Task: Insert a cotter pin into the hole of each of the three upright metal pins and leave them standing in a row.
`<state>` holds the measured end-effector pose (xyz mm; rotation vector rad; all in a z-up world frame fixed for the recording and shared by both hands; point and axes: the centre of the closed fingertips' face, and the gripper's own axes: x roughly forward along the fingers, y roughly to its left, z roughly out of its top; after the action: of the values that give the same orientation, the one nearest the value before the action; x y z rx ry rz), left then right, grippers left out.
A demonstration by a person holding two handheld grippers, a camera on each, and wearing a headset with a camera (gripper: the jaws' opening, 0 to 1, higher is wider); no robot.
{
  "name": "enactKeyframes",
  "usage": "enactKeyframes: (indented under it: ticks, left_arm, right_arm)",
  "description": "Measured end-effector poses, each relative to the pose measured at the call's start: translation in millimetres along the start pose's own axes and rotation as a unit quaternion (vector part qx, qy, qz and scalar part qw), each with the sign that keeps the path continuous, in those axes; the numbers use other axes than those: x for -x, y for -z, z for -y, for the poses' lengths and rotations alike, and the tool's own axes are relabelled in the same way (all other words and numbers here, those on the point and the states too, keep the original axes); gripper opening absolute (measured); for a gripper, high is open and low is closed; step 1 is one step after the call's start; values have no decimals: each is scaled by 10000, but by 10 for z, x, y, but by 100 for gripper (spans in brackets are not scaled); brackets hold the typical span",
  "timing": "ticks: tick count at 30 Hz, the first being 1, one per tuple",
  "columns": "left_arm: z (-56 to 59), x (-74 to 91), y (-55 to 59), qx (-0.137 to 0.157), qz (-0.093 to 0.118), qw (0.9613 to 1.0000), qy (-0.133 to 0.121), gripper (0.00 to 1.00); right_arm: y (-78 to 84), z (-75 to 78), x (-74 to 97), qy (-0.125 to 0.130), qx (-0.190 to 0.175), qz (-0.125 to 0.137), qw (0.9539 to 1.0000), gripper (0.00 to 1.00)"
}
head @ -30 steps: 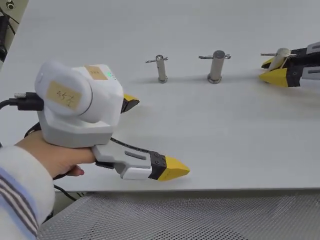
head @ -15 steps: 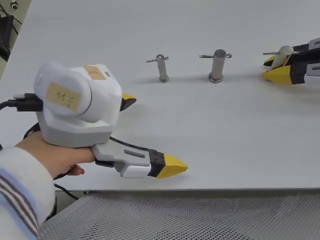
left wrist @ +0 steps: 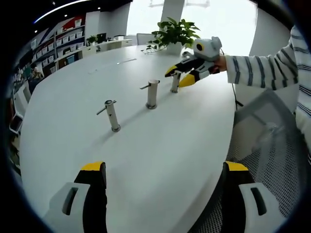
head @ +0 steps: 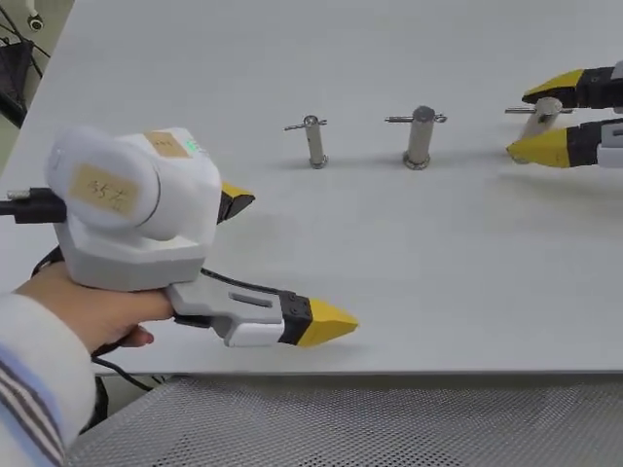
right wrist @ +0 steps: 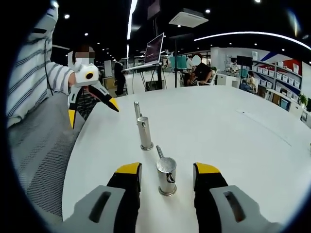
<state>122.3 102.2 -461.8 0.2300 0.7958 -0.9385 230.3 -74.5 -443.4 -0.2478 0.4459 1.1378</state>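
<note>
Hand: one hand (head: 92, 311) with a striped sleeve holds the left gripper at the near left edge of the table.
Left gripper: the white left gripper (head: 282, 261) with black jaws and yellow tips lies low over the table. Its jaws stand wide apart and hold nothing.
Table: one large white table (head: 409, 263) carries all the pins.
Metal pins, count: three, standing in one row across the far part of the table.
First pin: the thin grey metal pin (head: 314, 143) stands upright, well apart from the left gripper.
Second pin: the thick grey metal pin (head: 420, 138) stands upright to the right of the thin one.
Third pin: the third metal pin (right wrist: 166, 175) stands on its base between the jaws of the right gripper.
Cotter pins, count: three thin wire cotter pins, one through the top of each metal pin: the first cotter pin (head: 302, 125), the second cotter pin (head: 409, 119), the third cotter pin (head: 516, 111).
Right gripper: the right gripper (head: 541, 117), with the same yellow tips, has its jaws parted. One jaw is on each side of the third pin, with a small gap on both sides, so it grips nothing.
</note>
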Motion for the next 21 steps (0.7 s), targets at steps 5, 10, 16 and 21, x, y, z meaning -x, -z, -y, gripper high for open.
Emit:
enactKeyframes:
  ticks: [5,10,16,21]
  left_arm:
    - [-14,49,-106,203,287,9994,-47,98]
    - [-44,118,-197,351,523,9979,-129,96]
    - [-72,212,-300,321,733,9964,-272,97]
    - [-54,301,-396,355,1019,9936,-336,98]
  right_arm:
    - [-132,-63,151,319,-120,-35,9994,57]
    - [-241,-128,299,770,-528,161,9955,70]
    - [-218,-343,434,963,-822,77,9919,78]
    - [-232,-478,597,1283,-1438,301,9808,86]
